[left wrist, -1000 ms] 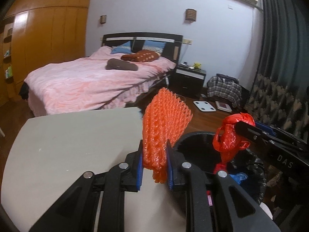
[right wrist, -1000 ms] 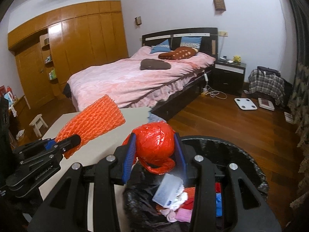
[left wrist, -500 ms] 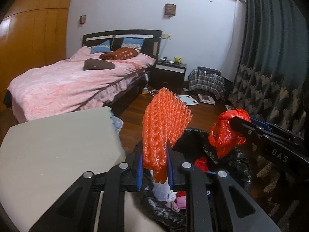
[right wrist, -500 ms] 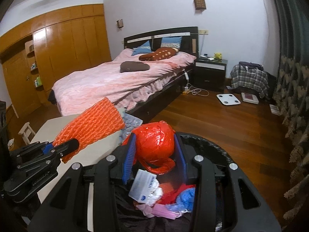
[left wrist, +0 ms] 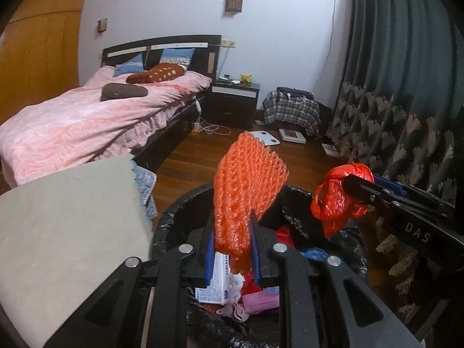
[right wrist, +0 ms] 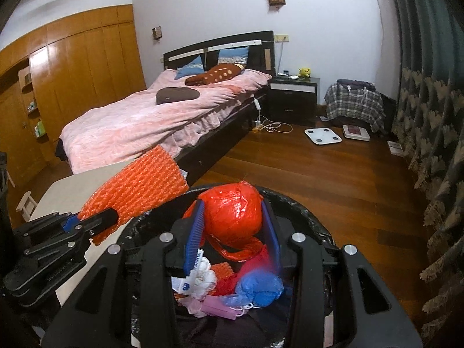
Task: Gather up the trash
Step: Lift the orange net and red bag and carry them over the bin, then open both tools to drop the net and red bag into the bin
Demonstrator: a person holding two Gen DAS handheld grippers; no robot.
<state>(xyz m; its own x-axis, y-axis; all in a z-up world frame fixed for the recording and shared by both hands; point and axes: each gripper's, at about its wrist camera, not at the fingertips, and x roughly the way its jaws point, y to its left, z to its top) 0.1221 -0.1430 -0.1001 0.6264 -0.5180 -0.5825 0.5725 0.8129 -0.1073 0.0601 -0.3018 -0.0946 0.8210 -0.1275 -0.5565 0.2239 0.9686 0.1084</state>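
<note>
Now both loads hang over the bin. Left gripper (left wrist: 232,249), fingers closed on the orange foam net (left wrist: 246,185); net stands up past the fingertips, its lower end dangling above the bin's mouth. Right gripper (right wrist: 232,226), fingers clamped around the red plastic bag (right wrist: 235,211), also above the opening. Best to part the fingers only while each piece sits inside the rim. Black-lined trash bin (right wrist: 304,211), below the fingertips, holds a white packet, pink scraps and a blue bag.

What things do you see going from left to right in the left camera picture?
Table → orange foam net in the left gripper → red plastic bag → right gripper → curtain.
</note>
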